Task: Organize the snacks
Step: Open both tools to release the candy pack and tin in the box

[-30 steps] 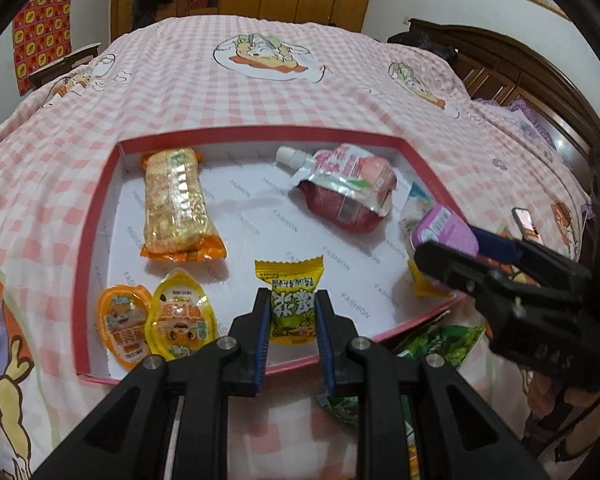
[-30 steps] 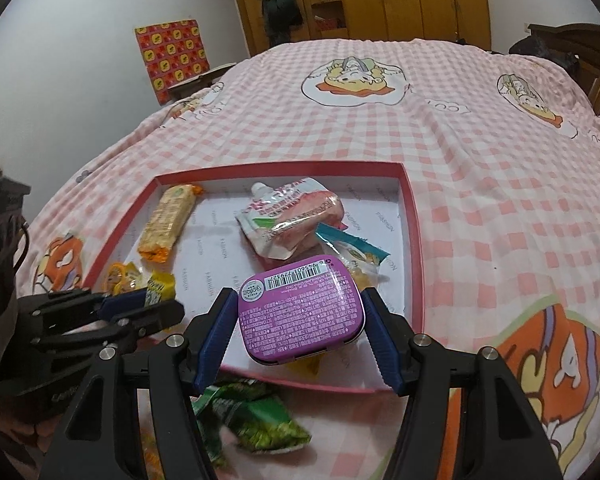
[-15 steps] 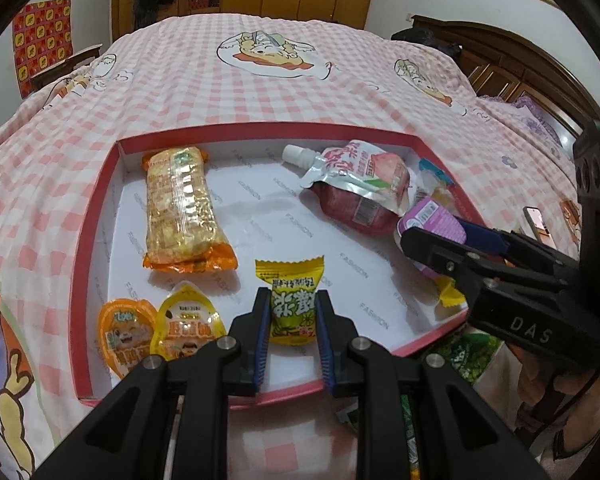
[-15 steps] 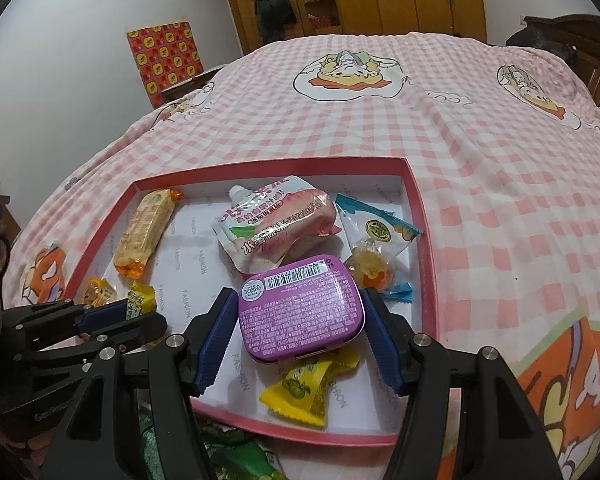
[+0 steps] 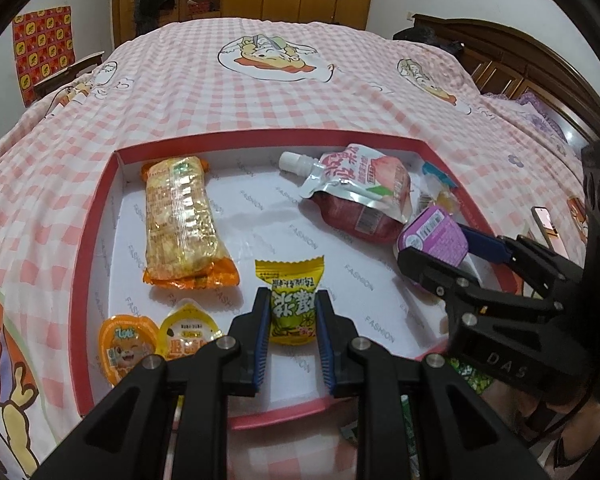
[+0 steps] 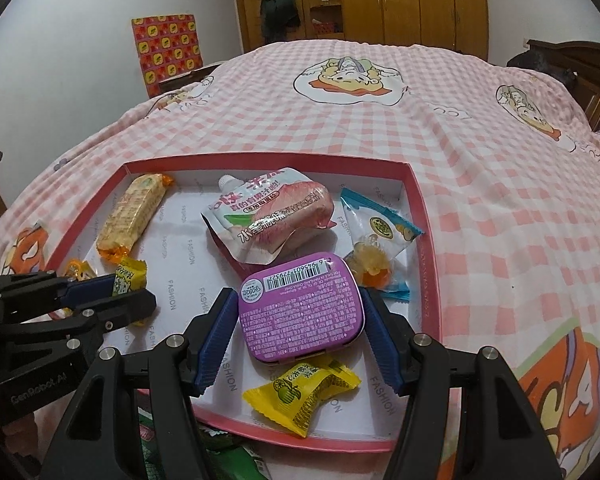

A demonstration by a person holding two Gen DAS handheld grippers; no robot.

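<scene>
My left claw [image 5: 291, 312] is clamped on a yellow candy packet [image 5: 290, 300], pinching its lower half between the blue pads while the top stands clear above the floor of the red-rimmed box [image 5: 88, 256]. My right claw [image 6: 298, 332] grips a purple tin [image 6: 300, 312] by its two long sides, label and barcode facing up; I hold it over the right half of the box, and I cannot tell whether it touches the box floor. The box lies on a bed with a pink checked cover [image 6: 480, 160]. Inside it, along the left, I see a long orange-ended cracker pack [image 5: 182, 220], and near the front left corner an orange jelly cup [image 5: 127, 346] just beside a yellow jelly cup [image 5: 188, 336]. Toward the back right lies a peach drink pouch [image 6: 272, 216] with its white spout pointing to the far wall, and next to it, against the right wall, a clear sweet bag with blue edges [image 6: 376, 244]. Another yellow candy [image 6: 302, 390] rests on the box floor just in front of the tin. Green wrappers [image 6: 224, 456] lie on the bed outside the near rim of the box.
</scene>
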